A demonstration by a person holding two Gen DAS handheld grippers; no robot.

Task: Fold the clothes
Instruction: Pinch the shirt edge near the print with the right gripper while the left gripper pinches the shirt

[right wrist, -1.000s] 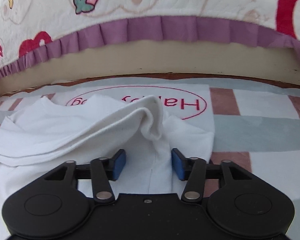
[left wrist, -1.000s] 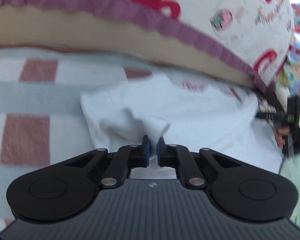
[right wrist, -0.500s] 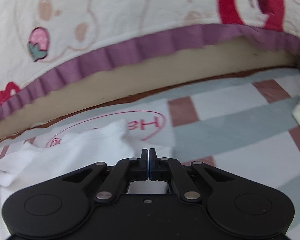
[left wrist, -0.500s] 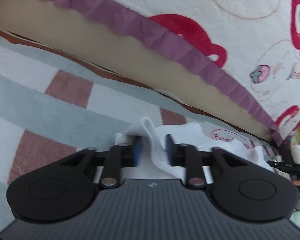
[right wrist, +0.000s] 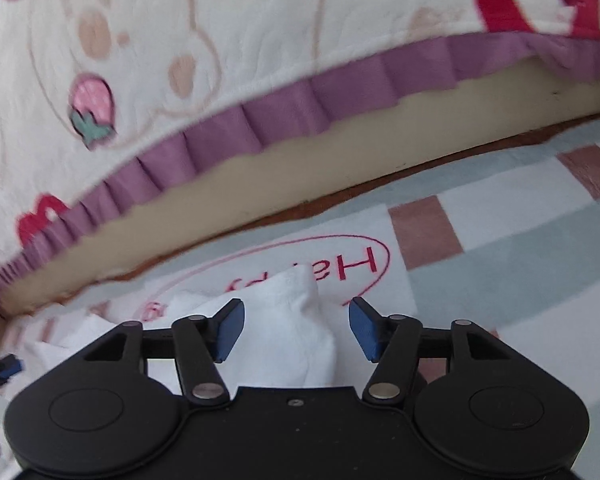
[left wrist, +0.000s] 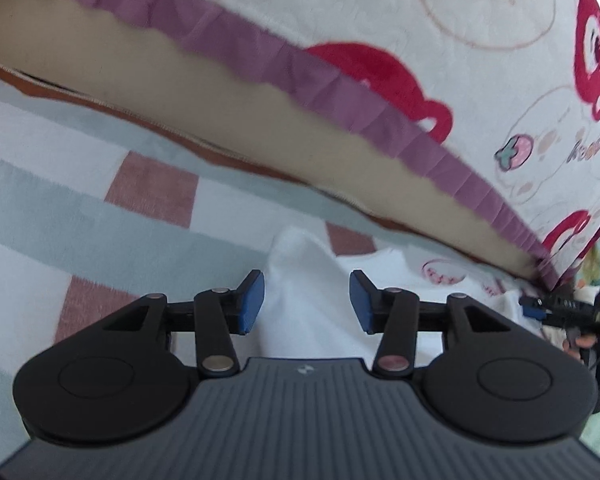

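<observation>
A white garment lies on the checked blanket, with a red "Happy" print [right wrist: 352,266] in an oval showing in the right wrist view. A raised fold of it [left wrist: 300,268] stands between the blue pads of my left gripper [left wrist: 306,300]. The jaws are opening and neither pad presses on the cloth. In the right wrist view another peak of the white cloth [right wrist: 296,300] rises between the pads of my right gripper [right wrist: 296,328]. Those jaws are also opening, with a gap on both sides of the cloth.
The blanket [left wrist: 80,216] has grey-green, white and pink squares. Just behind the garment rises a thick beige mattress edge [right wrist: 340,152] under a cartoon-print cover with a purple frill [left wrist: 340,96]. The right gripper and a person's hand [left wrist: 576,342] show at the far right of the left wrist view.
My left gripper was shut on a fold of the white cloth and has since opened around it. My right gripper shut fully and then opened wide again. Both views have rolled and shifted.
</observation>
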